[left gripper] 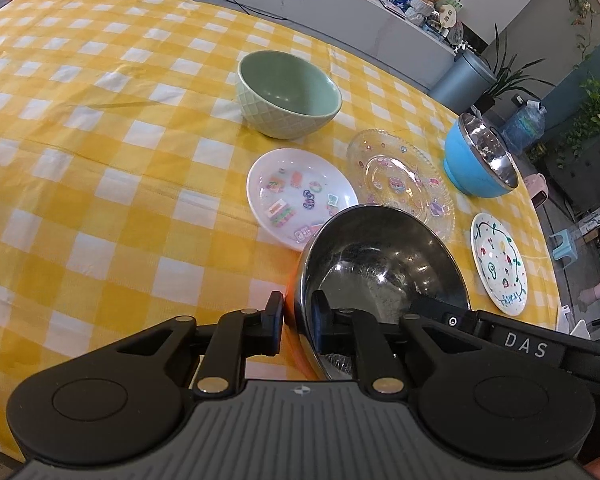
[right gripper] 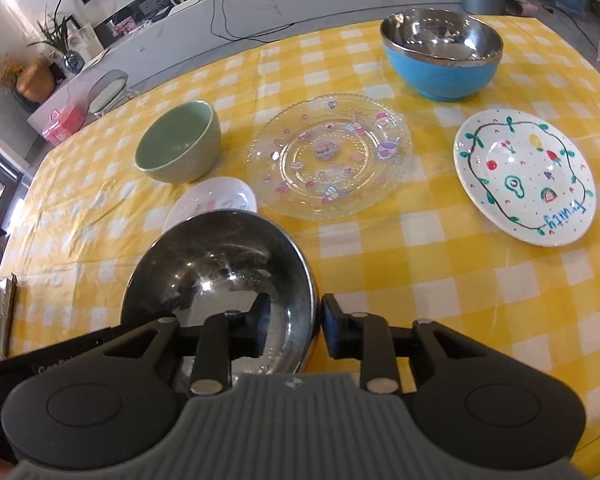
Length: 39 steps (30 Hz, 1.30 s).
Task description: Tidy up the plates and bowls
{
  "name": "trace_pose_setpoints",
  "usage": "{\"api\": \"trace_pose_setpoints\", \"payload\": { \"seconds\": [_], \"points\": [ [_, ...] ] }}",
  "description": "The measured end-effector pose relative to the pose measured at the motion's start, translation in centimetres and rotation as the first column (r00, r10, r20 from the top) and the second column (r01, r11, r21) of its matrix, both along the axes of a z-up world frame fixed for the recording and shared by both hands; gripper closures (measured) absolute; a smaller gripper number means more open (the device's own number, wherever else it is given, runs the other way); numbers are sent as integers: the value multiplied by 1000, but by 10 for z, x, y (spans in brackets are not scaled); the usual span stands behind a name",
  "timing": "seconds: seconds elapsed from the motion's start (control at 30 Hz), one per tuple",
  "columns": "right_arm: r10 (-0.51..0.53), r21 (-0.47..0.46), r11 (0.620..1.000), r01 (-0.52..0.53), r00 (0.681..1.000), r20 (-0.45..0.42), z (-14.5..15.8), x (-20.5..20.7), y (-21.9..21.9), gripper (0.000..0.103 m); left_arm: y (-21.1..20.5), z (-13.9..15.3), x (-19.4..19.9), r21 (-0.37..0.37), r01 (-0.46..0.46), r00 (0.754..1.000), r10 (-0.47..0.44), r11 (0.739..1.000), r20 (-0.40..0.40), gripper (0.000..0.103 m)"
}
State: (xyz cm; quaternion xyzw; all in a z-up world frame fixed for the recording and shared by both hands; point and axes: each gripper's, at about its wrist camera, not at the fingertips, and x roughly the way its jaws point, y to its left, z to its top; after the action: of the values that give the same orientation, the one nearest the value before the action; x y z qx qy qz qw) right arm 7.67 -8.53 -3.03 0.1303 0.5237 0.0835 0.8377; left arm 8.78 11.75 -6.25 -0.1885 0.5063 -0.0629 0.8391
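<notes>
Two claws straddle the steel-lined orange bowl (left gripper: 380,272) rim: left claw (left gripper: 298,322) pinches it steady, right claw (right gripper: 294,326) stands slack, releasing.

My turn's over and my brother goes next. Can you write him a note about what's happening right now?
Left gripper: jaws shut on the steel bowl, gripping its rim.
Right gripper: jaws open, astride the same rim, not pressing.
Green bowl, blue bowl, sticker plate, glass plate and fruit plate lie apart on the checked tablecloth.
Done: nothing is stacked yet.
Left: probably nest the bowls, then stack the plates.
</notes>
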Motion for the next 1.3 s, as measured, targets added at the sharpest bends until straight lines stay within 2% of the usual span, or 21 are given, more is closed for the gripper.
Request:
{"api": "trace_pose_setpoints", "payload": {
  "seconds": [0.07, 0.1, 0.13, 0.17, 0.23, 0.27, 0.3, 0.33, 0.6, 0.83, 0.97, 1.13, 1.3],
  "points": [
    [1, 7, 1000, -1, 1000, -2, 1, 1, -1, 68, 0, 2, 1, 7, 7, 1000, -7, 1000, 2, 86],
    [2, 10, 1000, -2, 1000, -1, 2, 2, -1, 64, 0, 3, 1, 10, 10, 1000, -10, 1000, 4, 81],
    [7, 8, 1000, -7, 1000, 3, 3, 3, -1, 59, 1, 5, 1, 11, 11, 1000, -11, 1000, 6, 65],
    [12, 5, 1000, -12, 1000, 6, 5, 3, -1, 56, 2, 7, 1, 10, 8, 1000, -8, 1000, 8, 45],
    [16, 5, 1000, -16, 1000, 22, 11, 4, -2, 45, 7, 13, 1, 6, -14, 1000, 14, 1000, 28, 28],
    [12, 9, 1000, -12, 999, 33, 15, 5, -4, 40, 10, 16, 0, 0, -24, 999, 24, 1000, 44, 25],
    [3, 13, 1000, -3, 999, 47, 19, 7, -6, 30, 11, 18, 1, 1, -28, 998, 28, 1000, 48, 24],
    [-6, 15, 1000, 5, 998, 59, 23, 8, -9, 25, 13, 21, 2, 5, -33, 998, 33, 999, 49, 24],
    [-77, -7, 997, 79, 990, 116, 45, 30, -37, 20, 11, 48, 23, 53, -20, 995, 14, 998, 102, 24],
    [-148, -84, 984, 159, 982, 122, 43, 52, -69, 17, 1, 74, 48, 87, 24, 986, -38, 996, 163, 23],
    [-192, -74, 977, 200, 976, 107, 38, 65, -88, 16, -12, 83, 61, 100, 61, 978, -80, 993, 194, 23],
    [-197, -105, 972, 212, 971, 139, 39, 79, -100, 16, -26, 83, 81, 40, 127, 970, -133, 991, 205, 24],
    [-180, -119, 972, 203, 967, 179, 41, 93, -110, 16, -39, 80, 101, -16, 144, 968, -137, 989, 210, 26]
  ]
}}
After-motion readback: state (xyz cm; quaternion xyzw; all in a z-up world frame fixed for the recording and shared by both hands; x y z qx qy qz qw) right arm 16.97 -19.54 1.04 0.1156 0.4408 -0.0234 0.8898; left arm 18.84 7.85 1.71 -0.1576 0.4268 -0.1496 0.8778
